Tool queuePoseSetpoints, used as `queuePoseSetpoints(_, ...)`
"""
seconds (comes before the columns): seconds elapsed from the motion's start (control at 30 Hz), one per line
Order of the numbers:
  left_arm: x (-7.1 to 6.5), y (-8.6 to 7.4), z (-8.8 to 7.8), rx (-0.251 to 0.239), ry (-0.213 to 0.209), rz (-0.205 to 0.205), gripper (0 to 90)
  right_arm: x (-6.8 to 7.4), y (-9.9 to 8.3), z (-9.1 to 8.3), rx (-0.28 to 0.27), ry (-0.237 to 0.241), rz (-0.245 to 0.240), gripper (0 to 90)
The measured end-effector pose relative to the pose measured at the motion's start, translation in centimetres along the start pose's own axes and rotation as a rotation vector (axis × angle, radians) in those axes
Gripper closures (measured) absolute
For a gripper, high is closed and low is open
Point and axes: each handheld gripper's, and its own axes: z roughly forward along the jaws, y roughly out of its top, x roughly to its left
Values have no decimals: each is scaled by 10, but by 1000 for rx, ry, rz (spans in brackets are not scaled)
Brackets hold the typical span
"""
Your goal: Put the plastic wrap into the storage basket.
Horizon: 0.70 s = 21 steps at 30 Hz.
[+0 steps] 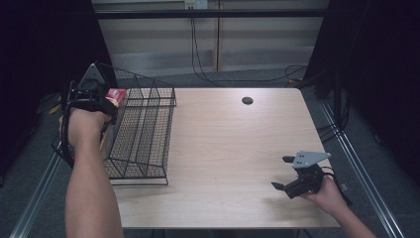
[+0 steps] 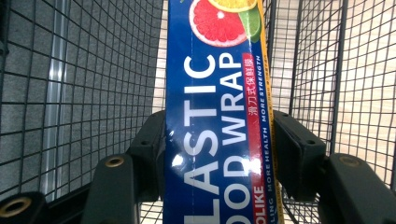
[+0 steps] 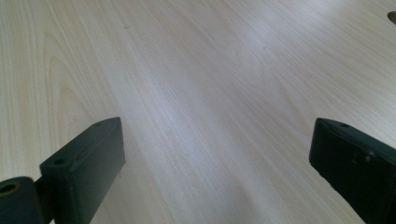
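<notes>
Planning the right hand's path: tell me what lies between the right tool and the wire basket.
Bare table in the high view, from right tool to wire basket.

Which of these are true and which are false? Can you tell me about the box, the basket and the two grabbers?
1. The left gripper holds a blue plastic wrap box. True.
2. The right gripper is squeezing a ball. False: its jaws stand open over bare table.
3. The wire basket sits at the table's left side. True.
4. The box shows a picture of a dog. False: it shows citrus slices.
5. The right gripper is inside the basket. False: it rests near the table's right front corner.
</notes>
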Motion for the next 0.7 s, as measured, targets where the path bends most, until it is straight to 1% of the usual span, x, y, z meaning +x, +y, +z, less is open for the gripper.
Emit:
queuePoseSetpoints(0.07,-1,0,2,4,-1,-12,434,0,0,0,0,0,-6,34)
queuePoseSetpoints(0.1,-1,1,3,8,2,-4,434,0,0,0,0,2,-4,34)
queuePoseSetpoints(0.17,-1,1,4,9,-4,-2,431,0,0,0,1,3,-3,33)
queuePoseSetpoints(0.2,-1,2,5,10,2,0,430,0,0,1,1,3,-2,33)
queuePoseSetpoints(0.23,-1,2,5,13,2,-1,427,0,0,1,1,-1,-4,34)
queuePoseSetpoints(0.3,-1,2,6,14,-6,-19,424,0,0,1,6,-1,-9,35)
queuePoseSetpoints(0.33,0,2,7,16,0,-8,422,1,0,1,7,-1,-10,35)
queuePoseSetpoints(0.37,0,2,7,23,-5,-18,419,1,0,1,7,4,-12,35)
queuePoseSetpoints(0.43,1,3,8,31,-1,-14,409,2,0,1,7,0,-10,35)
queuePoseSetpoints(0.47,2,3,6,15,2,-7,409,2,0,1,7,0,-10,35)
queuePoseSetpoints(0.5,1,3,3,-14,-4,-25,401,2,0,1,6,1,-9,35)
queuePoseSetpoints(0.53,1,4,-1,-31,-1,-24,389,2,0,1,6,-1,-10,35)
queuePoseSetpoints(0.57,0,5,-5,-39,-21,-36,378,2,0,1,9,-1,-11,35)
queuePoseSetpoints(0.63,-2,7,-11,-38,-15,-21,390,2,0,1,11,-4,-16,35)
queuePoseSetpoints(0.67,-4,7,-14,-46,-15,-13,391,2,0,1,9,-3,-14,36)
queuePoseSetpoints(0.7,-6,8,-16,-48,-33,-18,389,2,0,0,7,7,-10,36)
